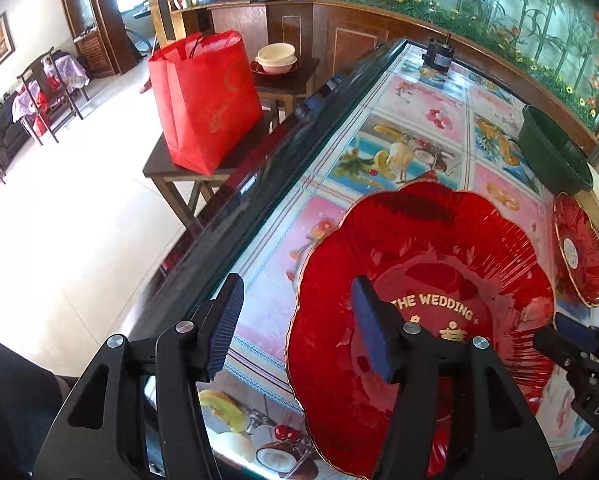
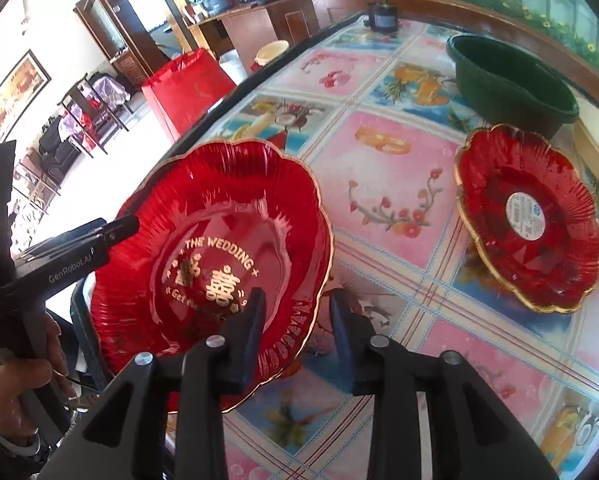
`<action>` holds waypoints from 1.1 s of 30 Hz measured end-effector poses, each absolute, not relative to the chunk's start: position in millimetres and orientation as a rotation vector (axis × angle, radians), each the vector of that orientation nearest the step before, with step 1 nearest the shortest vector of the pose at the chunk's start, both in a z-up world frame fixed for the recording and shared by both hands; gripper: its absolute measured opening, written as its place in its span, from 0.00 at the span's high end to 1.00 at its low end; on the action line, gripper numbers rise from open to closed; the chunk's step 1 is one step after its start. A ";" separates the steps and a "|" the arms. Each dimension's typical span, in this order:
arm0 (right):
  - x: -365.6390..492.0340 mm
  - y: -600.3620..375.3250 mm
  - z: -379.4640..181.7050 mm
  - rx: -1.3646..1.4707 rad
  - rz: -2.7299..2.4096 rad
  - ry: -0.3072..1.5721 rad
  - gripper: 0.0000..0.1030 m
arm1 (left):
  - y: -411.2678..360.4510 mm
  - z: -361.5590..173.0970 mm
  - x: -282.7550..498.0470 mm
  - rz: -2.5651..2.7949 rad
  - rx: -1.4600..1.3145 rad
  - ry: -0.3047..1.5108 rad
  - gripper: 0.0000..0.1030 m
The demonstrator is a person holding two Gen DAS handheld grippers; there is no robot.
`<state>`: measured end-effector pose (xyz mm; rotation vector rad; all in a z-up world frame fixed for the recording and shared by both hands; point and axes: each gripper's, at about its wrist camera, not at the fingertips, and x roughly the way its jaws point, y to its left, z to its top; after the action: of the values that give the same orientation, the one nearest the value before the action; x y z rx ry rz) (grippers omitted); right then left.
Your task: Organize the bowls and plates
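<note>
Right gripper (image 2: 295, 332) nearest lens, jaws part open, straddling gold rim of large red wedding plate (image 2: 215, 264) at its 4 o'clock; grip on rim not certain. Left gripper (image 1: 299, 328) jaws wide, right finger over same plate (image 1: 419, 312), nothing held. Fruit-print table (image 2: 379, 168) under plate. Dark green basin (image 2: 511, 84) at 1 o'clock, smaller red plate (image 2: 527, 220) at 3 o'clock, well apart from large one.

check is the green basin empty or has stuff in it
Empty as far as shown: the green basin shows only bare dark inner wall in the right wrist view; its bottom is partly hidden.
</note>
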<state>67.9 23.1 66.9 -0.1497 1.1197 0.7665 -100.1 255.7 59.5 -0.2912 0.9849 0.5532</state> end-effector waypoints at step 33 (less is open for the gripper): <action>129.5 -106.5 76.8 0.049 0.477 1.130 0.58 | 120.3 111.1 25.8 0.211 -0.170 0.953 0.37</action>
<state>129.5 -106.5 76.8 0.0487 1.1299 0.4771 25.8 120.3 111.1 -0.1703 0.9534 0.2115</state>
